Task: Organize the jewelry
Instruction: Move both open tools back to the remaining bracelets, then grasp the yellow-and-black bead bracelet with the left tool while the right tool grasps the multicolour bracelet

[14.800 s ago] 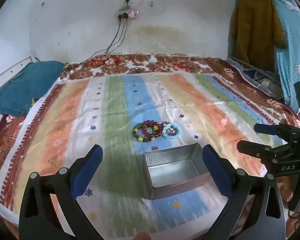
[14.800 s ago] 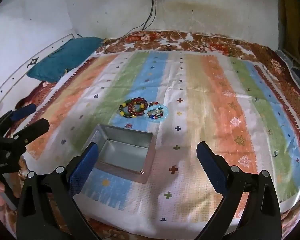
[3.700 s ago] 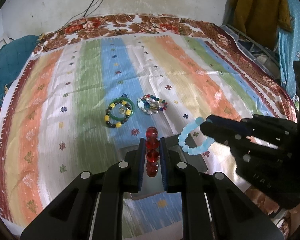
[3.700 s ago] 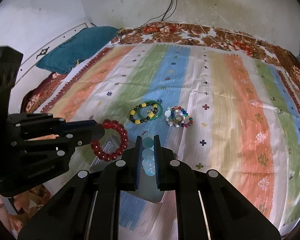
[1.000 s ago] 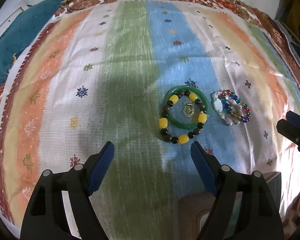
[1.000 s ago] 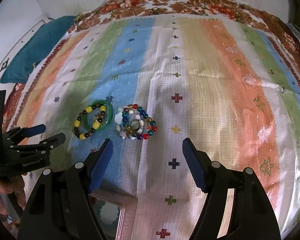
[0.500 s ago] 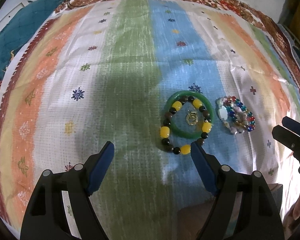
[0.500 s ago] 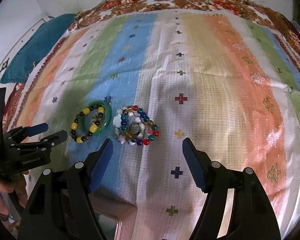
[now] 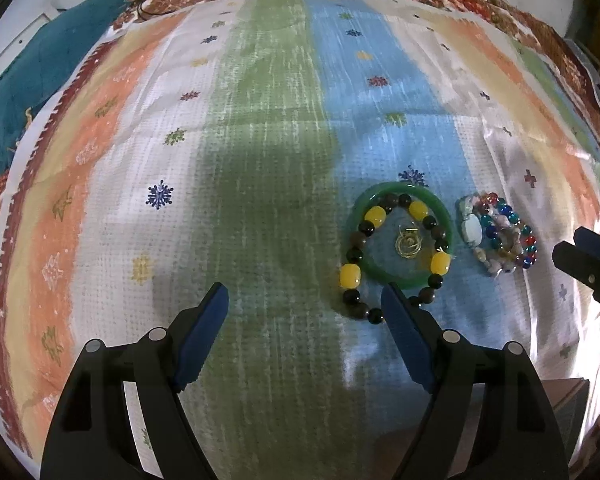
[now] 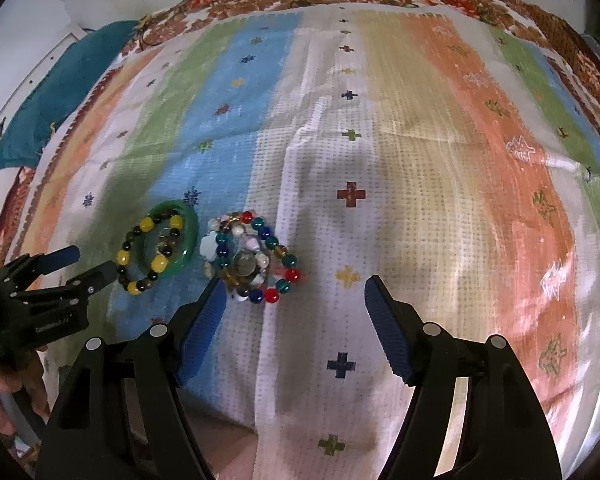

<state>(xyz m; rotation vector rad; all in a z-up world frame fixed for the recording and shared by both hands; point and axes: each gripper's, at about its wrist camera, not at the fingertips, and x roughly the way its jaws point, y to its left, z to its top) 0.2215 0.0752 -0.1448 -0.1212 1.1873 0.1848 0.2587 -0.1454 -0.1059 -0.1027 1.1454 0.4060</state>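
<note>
Striped bedspread carried the jewelry: a green bangle with a yellow-and-dark bead bracelet overlapping it, and just beside them a multicoloured bead cluster. Left gripper and right gripper were both spread wide, holding nothing, fingertips near the pieces

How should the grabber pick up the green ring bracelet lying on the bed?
Pinch the far rim of the green bangle, coming down from above, one finger inside the ring and one outside. It lies flat, and the yellow-and-dark bead bracelet drapes over its near side, so the far arc is barest. The left gripper is open nearby.
</note>
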